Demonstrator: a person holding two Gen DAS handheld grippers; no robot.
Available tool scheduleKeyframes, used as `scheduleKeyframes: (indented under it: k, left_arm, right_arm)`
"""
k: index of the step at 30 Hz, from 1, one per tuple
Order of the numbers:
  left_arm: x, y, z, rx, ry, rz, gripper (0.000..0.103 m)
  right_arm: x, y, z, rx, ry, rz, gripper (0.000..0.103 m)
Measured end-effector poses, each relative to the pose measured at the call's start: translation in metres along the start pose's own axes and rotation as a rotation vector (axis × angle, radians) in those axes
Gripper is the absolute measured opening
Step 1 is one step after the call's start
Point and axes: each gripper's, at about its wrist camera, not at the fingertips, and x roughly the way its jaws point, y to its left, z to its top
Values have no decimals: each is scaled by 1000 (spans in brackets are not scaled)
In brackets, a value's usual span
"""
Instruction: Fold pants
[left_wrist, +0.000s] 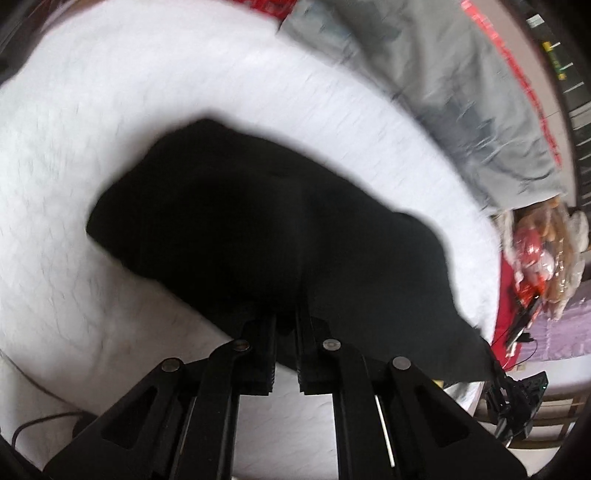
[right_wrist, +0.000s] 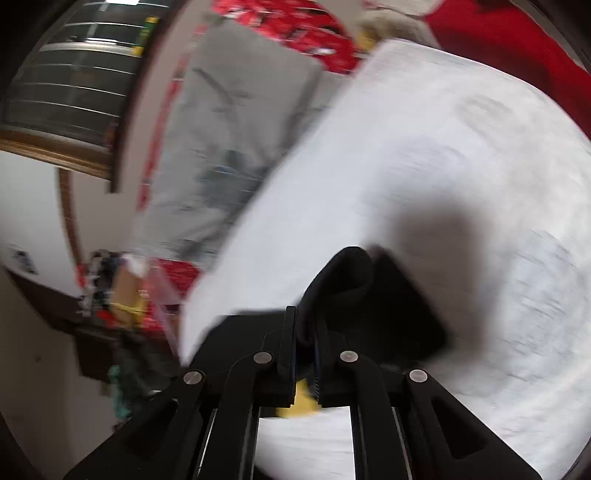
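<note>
Both tools, left tool (left_wrist: 285, 325) and right tool (right_wrist: 304, 332), clamp the pants' (left_wrist: 258, 221) near edge, ready to fold it across the bed (left_wrist: 110, 110).

You face a white quilted cover (left_wrist: 110, 110) spread over red bedding (right_wrist: 517, 33), with a grey sheet (left_wrist: 461, 92) beside it. A barred window (right_wrist: 74, 74) in a wooden frame lets daylight onto the pale wall (right_wrist: 29, 206)

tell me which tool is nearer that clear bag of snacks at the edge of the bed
Right. The right tool sits just below the snack bag; the left tool grips the black pants farther off.
</note>
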Motion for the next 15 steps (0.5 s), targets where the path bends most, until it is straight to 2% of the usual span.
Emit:
scheduleKeyframes:
  k: [3, 5, 7, 8, 10, 11, 12, 14, 15]
  left_arm:
    - [-4, 1, -4, 29, 19, 7, 7]
    - [-19, -3, -5, 71, 13, -27, 9]
    - [-39, -4, -2, 103, -14, -57, 9]
    - [-52, -3, 0, 121, -45, -58, 9]
    - [-80, 0, 8, 152, -134, -48, 12]
    - [-96, 5, 17, 155, -191, -35, 17]
    - [-103, 7, 23, 149, -214, -24, 21]
    - [-107, 11, 41, 152, -220, -11, 41]
    - [-102, 14, 54, 154, -199, 0, 42]
  right_arm:
    - [3, -27, -4, 60, 5, -65, 10]
    - [-4, -33, -4, 61, -16, -97, 11]
    - [-17, -30, -3, 51, -45, -77, 12]
    - [-24, -28, -2, 45, -55, -66, 14]
    - [-34, -22, 1, 20, -77, -63, 30]
    - [-39, -17, 3, -2, -88, -66, 36]
    - [-41, -13, 5, -19, -95, -74, 42]
    - [-42, -9, 6, -38, -98, -80, 43]
    - [-39, -6, 7, -46, -92, -79, 43]
